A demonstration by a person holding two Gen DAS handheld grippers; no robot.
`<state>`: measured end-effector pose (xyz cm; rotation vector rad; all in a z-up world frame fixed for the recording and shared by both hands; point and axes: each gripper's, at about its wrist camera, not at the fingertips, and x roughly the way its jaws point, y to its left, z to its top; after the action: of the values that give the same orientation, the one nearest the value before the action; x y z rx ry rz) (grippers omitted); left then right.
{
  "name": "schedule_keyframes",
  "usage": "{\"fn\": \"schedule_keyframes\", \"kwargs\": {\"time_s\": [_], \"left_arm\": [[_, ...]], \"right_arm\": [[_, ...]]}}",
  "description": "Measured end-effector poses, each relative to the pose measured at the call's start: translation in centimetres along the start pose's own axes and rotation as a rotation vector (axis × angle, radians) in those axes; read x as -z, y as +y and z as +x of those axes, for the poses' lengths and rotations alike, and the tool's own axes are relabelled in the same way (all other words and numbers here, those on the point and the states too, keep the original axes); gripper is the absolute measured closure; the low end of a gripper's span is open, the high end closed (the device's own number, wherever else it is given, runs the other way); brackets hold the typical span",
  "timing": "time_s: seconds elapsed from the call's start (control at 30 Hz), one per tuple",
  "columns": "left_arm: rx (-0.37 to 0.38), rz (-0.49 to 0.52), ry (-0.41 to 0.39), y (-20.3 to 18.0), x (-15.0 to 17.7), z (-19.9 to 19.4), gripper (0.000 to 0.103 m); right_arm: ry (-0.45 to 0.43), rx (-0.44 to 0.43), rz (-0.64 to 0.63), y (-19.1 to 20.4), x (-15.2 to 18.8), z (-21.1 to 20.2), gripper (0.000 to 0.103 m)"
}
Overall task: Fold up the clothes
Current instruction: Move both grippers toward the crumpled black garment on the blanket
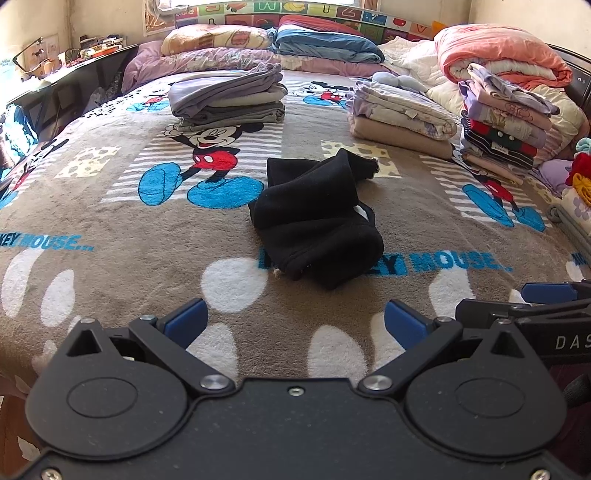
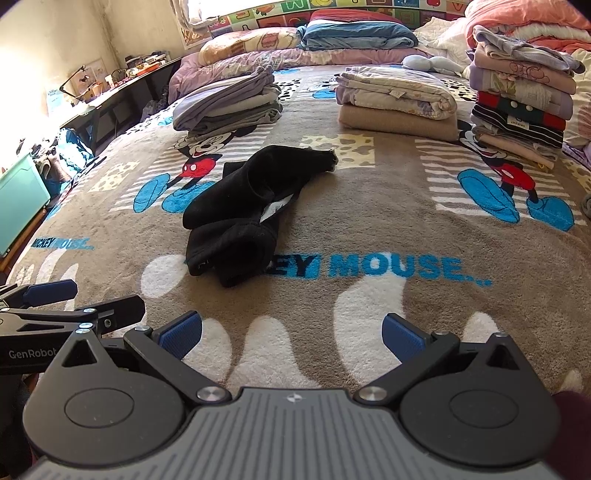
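a: crumpled black fleece garment (image 1: 317, 218), loosely bunched mid-bed on the brown plush mickey mouse blanket (image 1: 110, 206), partly over the blue "mouse" lettering. white label showing at one fold.

b: same in right view, black fleece garment (image 2: 236, 218) lying left of centre, one end trailing toward the far side. untouched by either tool.

a: left gripper (image 1: 293, 321) low at the near edge of the blanket, blue-padded fingers (image 1: 186, 320) spread wide, nothing between them.

b: right gripper (image 2: 291, 334) likewise, jaws wide apart, empty, short of the garment. left gripper's side visible just beside it at frame left.

a: further back: folded grey and lavender stack (image 1: 229, 98) on the left, folded pale quilt over a beige blanket (image 1: 402, 118) to the right, tall pile of folded children's clothes (image 1: 506, 122) at far right.

b: pillows and folded bedding (image 2: 332, 35) along the headboard. dark shelf (image 2: 122, 96) cluttered with small items on the left wall side.
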<state>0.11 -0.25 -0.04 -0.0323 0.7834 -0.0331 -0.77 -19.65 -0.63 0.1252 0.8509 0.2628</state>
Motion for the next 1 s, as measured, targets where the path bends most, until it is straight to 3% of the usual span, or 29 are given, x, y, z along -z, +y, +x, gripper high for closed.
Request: {"fn": "schedule_keyframes", "kwargs": {"time_s": [0.6, 0.87, 1.0], "left_arm": [[0.003, 0.000, 0.008, 0.1, 0.0, 0.5, 0.000], [0.021, 0.010, -0.005, 0.3, -0.3, 1.0, 0.000], [0.048, -0.011, -0.011, 0.9, -0.7, 1.5, 0.000]], "right_arm": [[0.009, -0.005, 0.004, 0.0, -0.1, 0.4, 0.000], [-0.001, -0.148, 0.093, -1.7, -0.1, 0.7, 0.000], [-0.017, -0.164, 0.072, -1.9, -0.3, 1.1, 0.000]]}}
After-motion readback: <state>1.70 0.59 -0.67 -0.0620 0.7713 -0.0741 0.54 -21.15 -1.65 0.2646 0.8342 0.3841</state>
